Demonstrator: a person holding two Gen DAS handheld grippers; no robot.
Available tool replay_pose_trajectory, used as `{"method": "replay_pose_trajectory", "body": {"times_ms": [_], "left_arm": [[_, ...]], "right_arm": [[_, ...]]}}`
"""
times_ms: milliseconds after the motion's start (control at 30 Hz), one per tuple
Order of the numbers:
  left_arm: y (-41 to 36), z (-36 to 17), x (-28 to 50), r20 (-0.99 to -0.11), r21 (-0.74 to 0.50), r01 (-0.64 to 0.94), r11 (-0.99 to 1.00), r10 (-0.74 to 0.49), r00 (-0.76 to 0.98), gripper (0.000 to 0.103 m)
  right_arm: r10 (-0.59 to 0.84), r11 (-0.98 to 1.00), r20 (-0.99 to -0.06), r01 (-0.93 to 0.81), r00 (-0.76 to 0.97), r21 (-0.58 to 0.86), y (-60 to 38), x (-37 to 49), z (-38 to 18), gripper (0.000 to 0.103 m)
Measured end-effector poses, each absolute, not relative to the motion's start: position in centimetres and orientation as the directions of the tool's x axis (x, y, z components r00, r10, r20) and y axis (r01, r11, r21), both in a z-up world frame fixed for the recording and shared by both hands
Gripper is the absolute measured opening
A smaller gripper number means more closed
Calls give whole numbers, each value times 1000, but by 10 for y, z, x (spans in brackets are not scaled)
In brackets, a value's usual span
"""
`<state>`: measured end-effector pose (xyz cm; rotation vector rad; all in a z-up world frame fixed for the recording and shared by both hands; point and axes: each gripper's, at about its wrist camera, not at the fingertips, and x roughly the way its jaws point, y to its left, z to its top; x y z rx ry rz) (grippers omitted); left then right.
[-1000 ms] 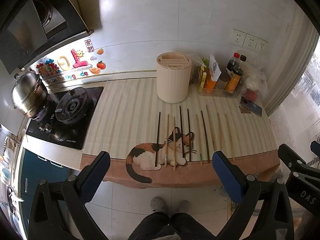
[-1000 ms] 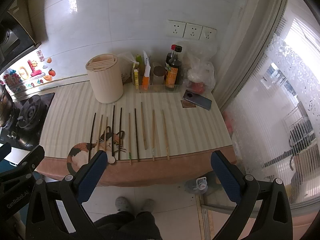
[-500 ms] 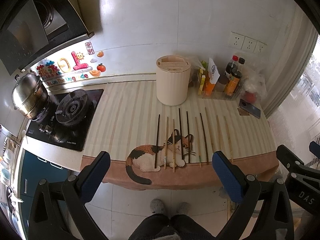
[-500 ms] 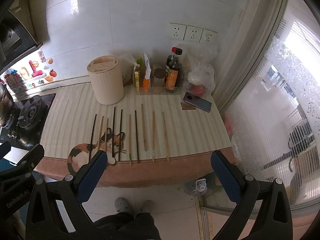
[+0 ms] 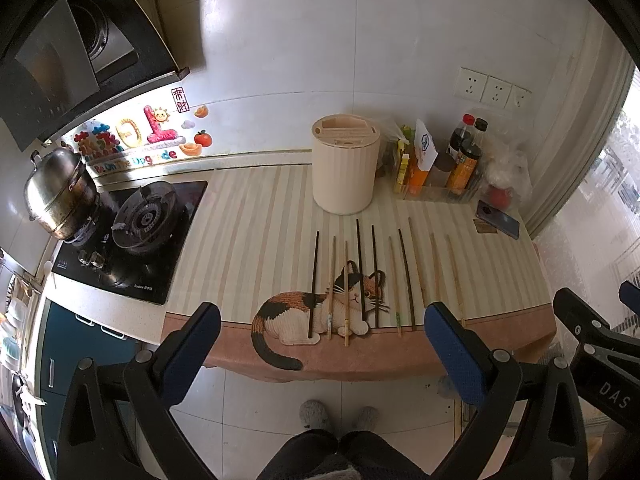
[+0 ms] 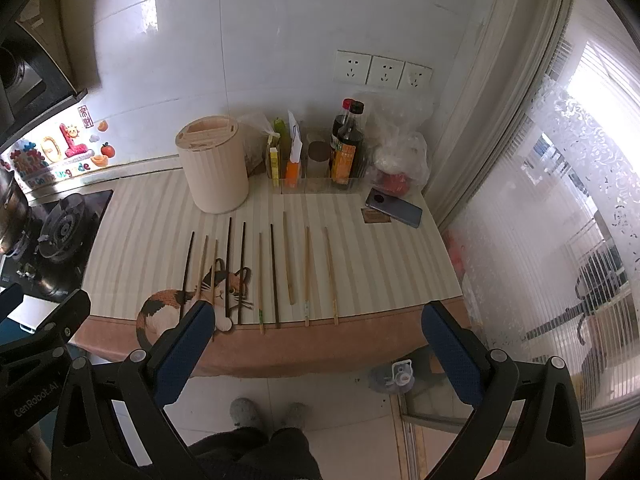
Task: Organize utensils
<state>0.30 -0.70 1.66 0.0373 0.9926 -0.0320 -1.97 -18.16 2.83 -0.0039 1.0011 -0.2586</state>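
Nearest you, both tools hang over the floor in front of the counter, short of its edge. Your left gripper is spread wide with nothing between its blue pads, and your right gripper is just as wide and empty.

Past them, along the front of the striped mat, lie the chopsticks: about ten loose sticks in a row, roughly parallel and pointing away from you, with gaps between them. Some are dark, some pale wood, and their lengths differ. The left few lie across the cat picture printed on the mat, where the dark ones are harder to pick out.

The risks come from how thin and flat they are. Close too high and the pads will likely slip off. Come in slightly off line and you may nudge a neighbour or roll a stick over the near edge, which several tips almost reach.

Farther back stands the cream holder with slots in its top, apart from the row; a tilted stick may catch its rim. Behind and right sit the bottles and a phone, within reach of a careless sweep.
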Motion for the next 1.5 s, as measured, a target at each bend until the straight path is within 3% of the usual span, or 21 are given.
{"method": "replay_pose_trajectory", "body": {"times_ms": [1333, 1500], "left_arm": [[-15, 28, -2, -828, 14, 41, 999, -12, 560, 103], [-31, 30, 5, -770, 53, 20, 998, 28, 637, 103]], "right_arm": [[-219, 969, -824, 213, 523, -122, -184, -22, 36, 103], [-217, 969, -819, 221, 531, -114, -187, -21, 40, 103]]}}
